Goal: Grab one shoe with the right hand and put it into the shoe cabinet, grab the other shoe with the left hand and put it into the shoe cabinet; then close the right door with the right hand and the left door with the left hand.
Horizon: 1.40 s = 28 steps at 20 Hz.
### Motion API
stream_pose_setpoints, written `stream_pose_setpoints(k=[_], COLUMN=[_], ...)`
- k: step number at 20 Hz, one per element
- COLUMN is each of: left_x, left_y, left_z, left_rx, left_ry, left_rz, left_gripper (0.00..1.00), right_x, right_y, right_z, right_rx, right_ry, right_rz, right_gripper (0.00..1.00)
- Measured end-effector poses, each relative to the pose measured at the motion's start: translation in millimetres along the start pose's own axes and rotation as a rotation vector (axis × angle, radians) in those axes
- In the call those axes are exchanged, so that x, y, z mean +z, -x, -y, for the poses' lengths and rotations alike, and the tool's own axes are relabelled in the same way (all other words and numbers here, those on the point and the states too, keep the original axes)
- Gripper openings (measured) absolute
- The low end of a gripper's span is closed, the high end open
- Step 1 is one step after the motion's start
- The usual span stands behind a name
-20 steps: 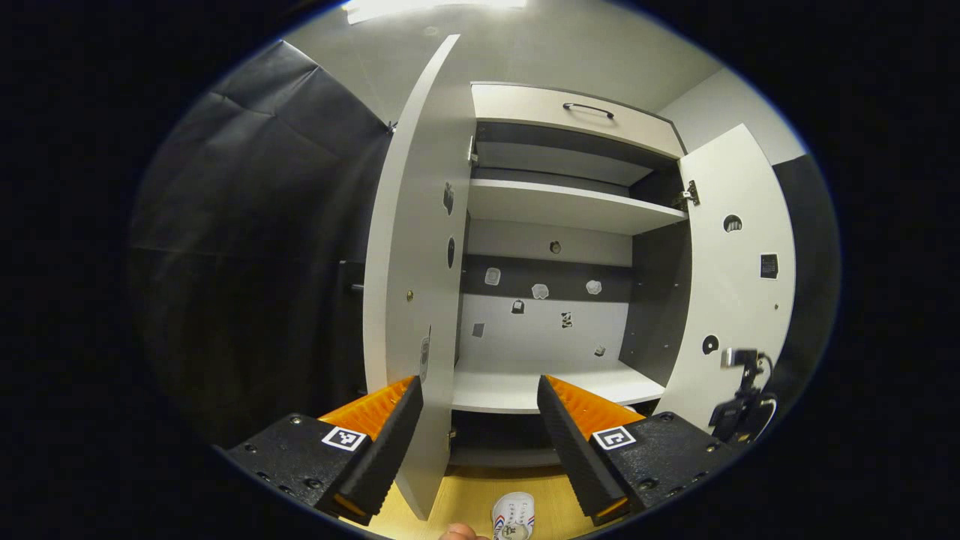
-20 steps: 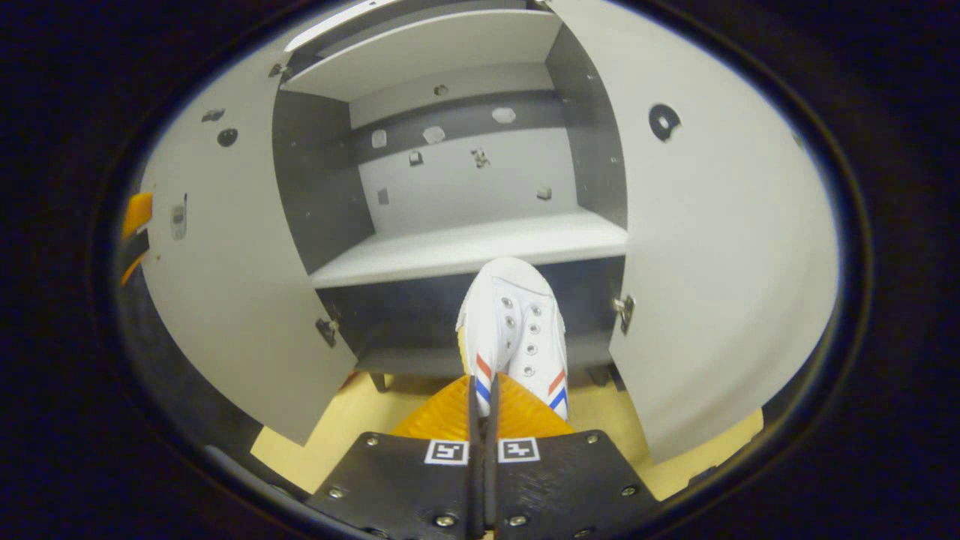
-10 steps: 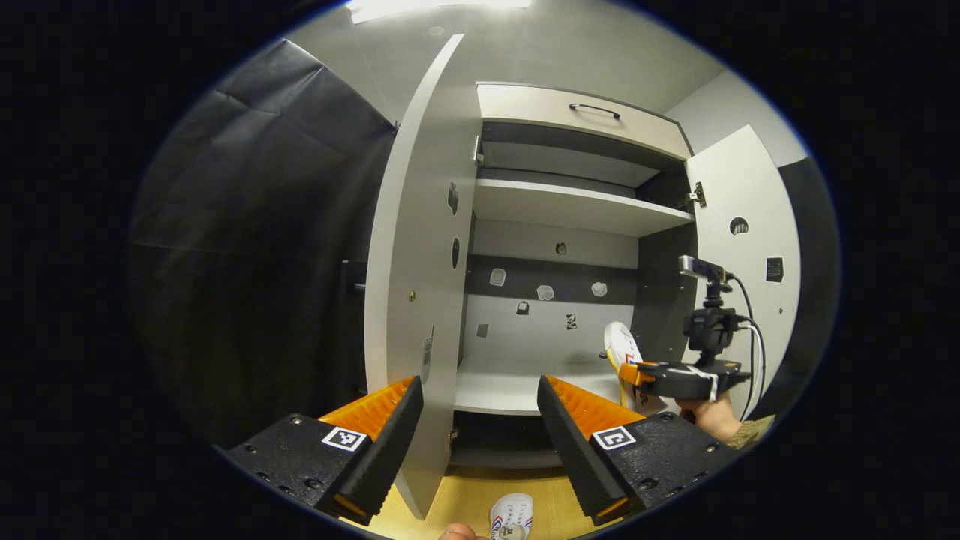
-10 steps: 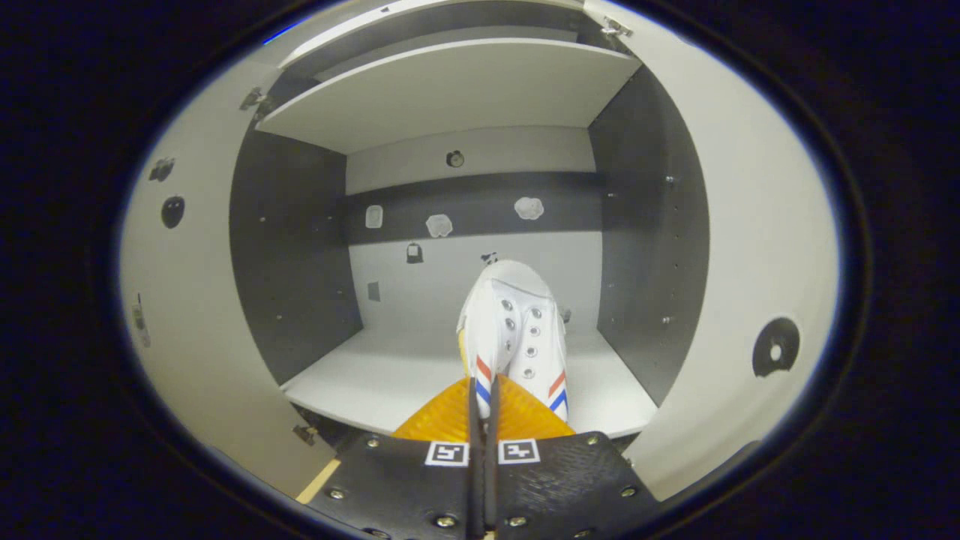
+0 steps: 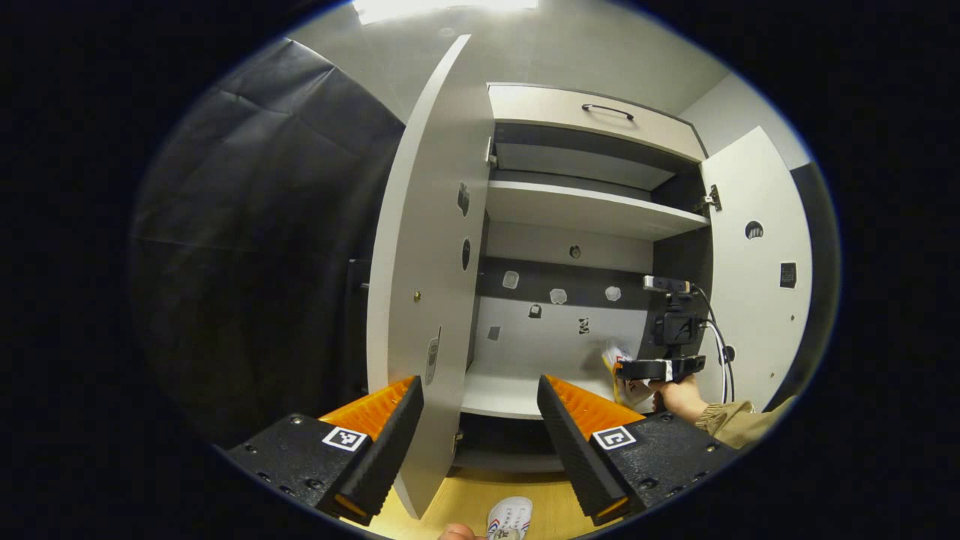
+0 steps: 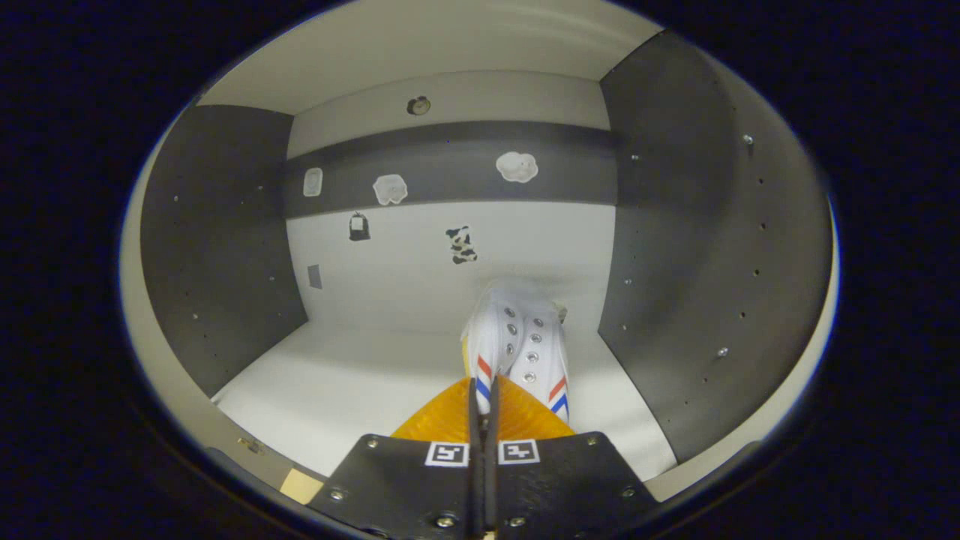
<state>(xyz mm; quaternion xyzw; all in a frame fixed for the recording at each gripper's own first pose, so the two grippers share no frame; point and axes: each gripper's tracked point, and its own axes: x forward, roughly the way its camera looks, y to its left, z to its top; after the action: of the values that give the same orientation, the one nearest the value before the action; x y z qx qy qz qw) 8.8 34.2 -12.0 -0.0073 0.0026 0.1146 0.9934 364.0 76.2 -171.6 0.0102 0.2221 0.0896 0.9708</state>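
Reaching into the shoe cabinet (image 6: 225, 247), the right gripper (image 6: 482, 397) pinches a white shoe (image 6: 517, 349); left gripper (image 5: 480, 420) gapes empty.

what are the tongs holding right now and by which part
The right tongs are shut on a white sneaker, pinching its heel-end collar, toe pointing into the cabinet. The left tongs are open and hold nothing.
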Motion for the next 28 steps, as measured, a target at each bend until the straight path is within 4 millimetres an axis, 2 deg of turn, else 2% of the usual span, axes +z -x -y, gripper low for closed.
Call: stream_pose_setpoints(k=[2, 5, 7, 10, 13, 14, 15, 16, 19, 24, 28], left_x=[0.4, -1.0, -0.9, -1.6, -3.3, -3.4, -3.7, -3.2, -4.5, -20.8, -41.6], left_y=[-0.8, -1.8, -1.6, -1.7, -2.6, -1.8, -1.5, -1.5, -1.1, -3.2, -4.9], left_z=[-0.2, -0.5, -0.7, -1.6, -1.2, -0.6, -0.4, -0.4, 0.3, 1.9, 10.3], left_rx=[0.012, 0.031, 0.039, 0.050, 0.054, 0.054, 0.054, 0.051, 0.039, 0.009, -0.034], left_ry=[0.003, 0.000, -0.002, -0.006, -0.029, -0.037, -0.041, -0.042, -0.047, -0.068, -0.092], left_rz=[0.003, 0.002, 0.002, 0.003, 0.002, 0.001, 0.000, 0.000, 0.003, -0.041, -0.074], left_gripper=[0.94, 0.94, 0.94, 0.94, 0.94, 0.94, 0.94, 0.93, 0.93, 0.94, 0.94], right_x=[-7.5, -16.7, -20.9, -19.7, -13.9, -8.8, -3.7, 4.6, 35.4, 85.5, 104.2], right_y=[-3.7, -20.2, -22.8, -26.6, -18.9, -10.5, -4.0, 4.2, 46.7, 150.6, 225.9], right_z=[-2.2, -5.0, -5.7, -1.4, -9.2, -9.1, -7.7, -10.8, -20.3, -30.5, -24.6], right_rx=[0.006, 0.009, 0.007, -0.005, 0.029, 0.026, 0.024, 0.028, 0.062, 0.128, 0.126], right_ry=[-0.019, -0.022, -0.031, -0.059, -0.065, -0.058, -0.046, -0.035, -0.021, -0.053, -0.024], right_rz=[-0.026, -0.051, -0.066, -0.072, -0.053, -0.044, -0.024, 0.001, 0.093, 0.223, 0.296], right_gripper=[0.00, 0.02, 0.00, 0.03, 0.14, 0.24, 0.28, 0.37, 0.37, 0.37, 0.37])
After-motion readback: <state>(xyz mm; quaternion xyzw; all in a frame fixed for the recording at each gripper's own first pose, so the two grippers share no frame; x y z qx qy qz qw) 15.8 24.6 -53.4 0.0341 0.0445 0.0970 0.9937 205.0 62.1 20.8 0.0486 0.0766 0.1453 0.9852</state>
